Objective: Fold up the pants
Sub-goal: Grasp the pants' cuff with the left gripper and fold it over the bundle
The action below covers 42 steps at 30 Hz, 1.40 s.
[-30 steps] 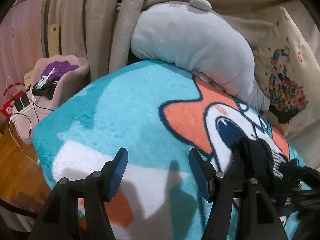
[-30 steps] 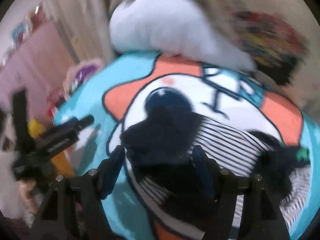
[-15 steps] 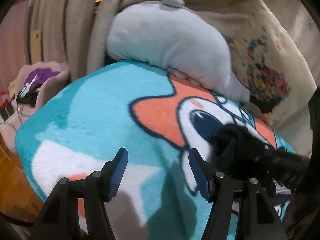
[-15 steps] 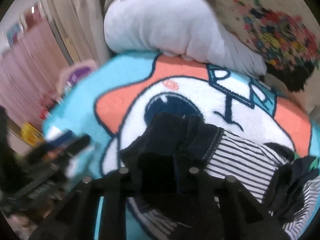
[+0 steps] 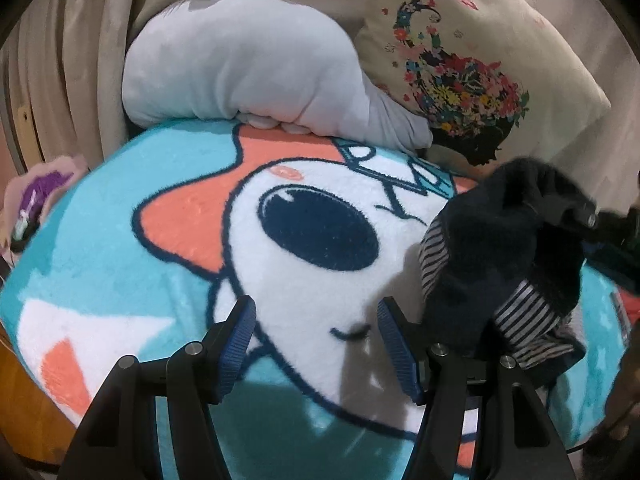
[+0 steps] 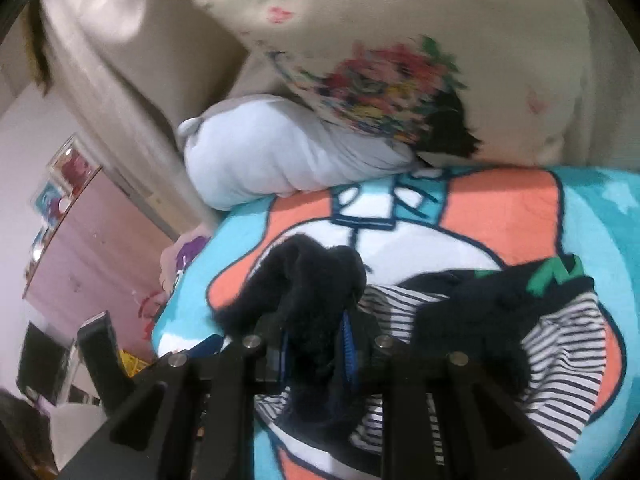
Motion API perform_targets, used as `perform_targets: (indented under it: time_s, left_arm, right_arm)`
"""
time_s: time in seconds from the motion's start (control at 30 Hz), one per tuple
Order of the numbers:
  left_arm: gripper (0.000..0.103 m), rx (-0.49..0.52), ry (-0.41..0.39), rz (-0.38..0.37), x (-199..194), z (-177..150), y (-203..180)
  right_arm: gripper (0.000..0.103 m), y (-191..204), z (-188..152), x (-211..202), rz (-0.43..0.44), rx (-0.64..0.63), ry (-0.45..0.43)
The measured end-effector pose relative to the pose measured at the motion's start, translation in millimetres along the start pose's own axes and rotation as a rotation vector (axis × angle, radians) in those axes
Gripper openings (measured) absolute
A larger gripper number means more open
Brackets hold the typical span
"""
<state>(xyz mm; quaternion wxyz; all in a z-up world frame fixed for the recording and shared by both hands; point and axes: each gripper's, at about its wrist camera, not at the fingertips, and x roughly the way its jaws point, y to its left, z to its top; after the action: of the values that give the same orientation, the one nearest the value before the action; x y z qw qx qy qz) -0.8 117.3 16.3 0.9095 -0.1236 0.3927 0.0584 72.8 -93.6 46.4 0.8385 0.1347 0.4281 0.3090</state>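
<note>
**Pants pinched on the right, left jaws wide**

My right gripper (image 6: pixel 314 346) is clamped on a dark bunch of the pants (image 6: pixel 304 292), lifted off the cartoon blanket (image 5: pixel 120 216); the striped rest trails near right. My left gripper (image 5: pixel 314 344) hangs spread over bare blanket, holding nothing, the pants just right of it. At the far edge lie a grey plush cushion (image 5: pixel 248 60) and a floral pillow (image 5: pixel 460 40). I cannot read any writing.

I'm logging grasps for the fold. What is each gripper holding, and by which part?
The right gripper is shut on a bunched dark edge of the pants; which part is unclear. The left gripper holds nothing.
</note>
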Motion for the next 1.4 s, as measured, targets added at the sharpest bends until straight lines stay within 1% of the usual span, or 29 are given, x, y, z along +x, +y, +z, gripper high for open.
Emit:
perform_targets:
  time_s: [0.07, 0.1, 0.13, 0.2, 0.27, 0.3, 0.37, 0.43, 0.47, 0.5, 0.57, 0.6, 0.63, 0.67, 0.7, 0.77, 0.8, 0.87, 0.9, 0.93, 1.0, 1.03, 1.07, 1.1, 1.13, 1.17, 1.3, 1.4]
  left_arm:
    - [0.067, -0.031, 0.021, 0.0, 2.8, 2.2, 3.0]
    - [0.072, -0.037, 0.024, -0.017, 4.5, 2.1, 3.7]
    - [0.075, -0.034, 0.03, -0.027, 6.4, 2.4, 2.6]
    - [0.076, -0.014, 0.06, -0.041, 14.3, 1.1, -3.4]
    - [0.074, 0.006, 0.078, -0.11, 17.9, 2.7, -13.2]
    - [0.074, 0.023, 0.085, -0.165, 18.3, 5.6, -23.9]
    - [0.072, 0.045, 0.084, -0.223, 17.6, 11.5, -41.4]
    - [0.072, 0.082, 0.075, -0.284, 17.2, 18.5, -70.5]
    - [0.072, 0.1, 0.074, -0.313, 18.4, 19.9, -83.1]
    - [0.072, 0.127, 0.083, -0.36, 21.6, 20.1, -102.3]
    - [0.072, 0.162, 0.113, -0.4, 26.6, 15.9, -123.5]
    - [0.072, 0.179, 0.126, -0.414, 27.9, 12.6, -133.4]
    - [0.072, 0.191, 0.132, -0.436, 26.3, 8.6, -138.9]
    - [0.072, 0.197, 0.134, -0.453, 24.3, 5.4, -140.0]
    - [0.072, 0.197, 0.138, -0.468, 21.1, 1.5, -137.6]
    - [0.072, 0.185, 0.134, -0.458, 19.0, -1.0, -129.8]
    - [0.072, 0.169, 0.126, -0.418, 19.5, -1.7, -121.6]
    - [0.072, 0.144, 0.123, -0.351, 24.7, -2.7, -113.0]
    - [0.072, 0.133, 0.135, -0.324, 30.4, -5.0, -108.0]
    - [0.072, 0.123, 0.165, -0.303, 38.8, -8.5, -104.5]
    - [0.072, 0.112, 0.204, -0.277, 49.7, -17.5, -100.7]
    - [0.072, 0.126, 0.18, -0.266, 47.4, -20.2, -102.5]
    - [0.072, 0.141, 0.168, -0.254, 45.3, -22.0, -104.1]
    - [0.072, 0.174, 0.157, -0.234, 41.1, -25.0, -108.5]
    - [0.072, 0.186, 0.148, -0.231, 38.7, -26.7, -110.4]
    - [0.072, 0.189, 0.137, -0.231, 35.6, -28.3, -111.1]
    - [0.072, 0.175, 0.077, -0.239, 14.2, -40.4, -105.2]
    - [0.072, 0.172, 0.067, -0.213, 11.9, -41.9, -98.7]
  right_arm:
    - [0.02, 0.0, -2.3, 5.4, 0.021, 0.006, 0.023]
    - [0.02, 2.9, -3.3, 6.7, 0.029, -0.004, 0.025]
    - [0.02, 7.4, -3.7, 6.7, 0.042, -0.017, 0.022]
    - [0.02, 11.9, -3.3, 2.1, 0.055, -0.036, 0.01]
    - [0.02, 10.5, -0.6, -4.9, 0.054, -0.046, 0.002]
    - [0.02, 7.1, 0.3, -10.1, 0.053, -0.042, -0.006]
    - [0.02, -6.3, 3.2, -23.0, 0.043, -0.015, -0.036]
    - [0.02, -21.8, 3.5, -38.3, 0.029, 0.017, -0.068]
    - [0.02, -36.5, 4.0, -49.2, 0.013, 0.047, -0.092]
    - [0.021, -47.2, 3.2, -55.3, -0.001, 0.069, -0.104]
    - [0.025, -78.4, -0.7, -69.2, -0.059, 0.137, -0.129]
    - [0.031, -94.6, -4.1, -75.0, -0.119, 0.171, -0.14]
    - [0.037, -112.4, -8.8, -82.1, -0.216, 0.207, -0.156]
    - [0.038, -126.9, -13.5, -89.1, -0.283, 0.237, -0.167]
    - [0.038, -135.3, -16.7, -95.4, -0.301, 0.256, -0.175]
    - [0.038, -145.3, -22.7, -109.2, -0.291, 0.269, -0.189]
    - [0.039, -143.8, -24.8, -114.0, -0.281, 0.258, -0.199]
    - [0.045, -135.1, -26.1, -113.9, -0.24, 0.225, -0.195]
    - [0.048, -129.3, -27.1, -109.6, -0.21, 0.208, -0.177]
    - [0.048, -123.1, -27.3, -101.8, -0.174, 0.194, -0.155]
    - [0.048, -109.6, -29.8, -87.8, -0.143, 0.151, -0.135]
    - [0.04, -101.0, -31.5, -80.3, -0.161, 0.107, -0.121]
    - [0.025, -93.8, -32.8, -73.6, -0.192, 0.068, -0.102]
    - [0.007, -86.6, -35.3, -63.9, -0.235, 0.022, -0.067]
    - [0.007, -85.0, -37.6, -58.5, -0.26, 0.005, -0.047]
    - [0.007, -86.2, -40.6, -58.0, -0.281, 0.001, -0.051]
    - [0.007, -106.1, -45.0, -71.2, -0.292, 0.067, -0.086]
    - [0.008, -117.0, -51.5, -72.2, -0.283, 0.107, -0.079]
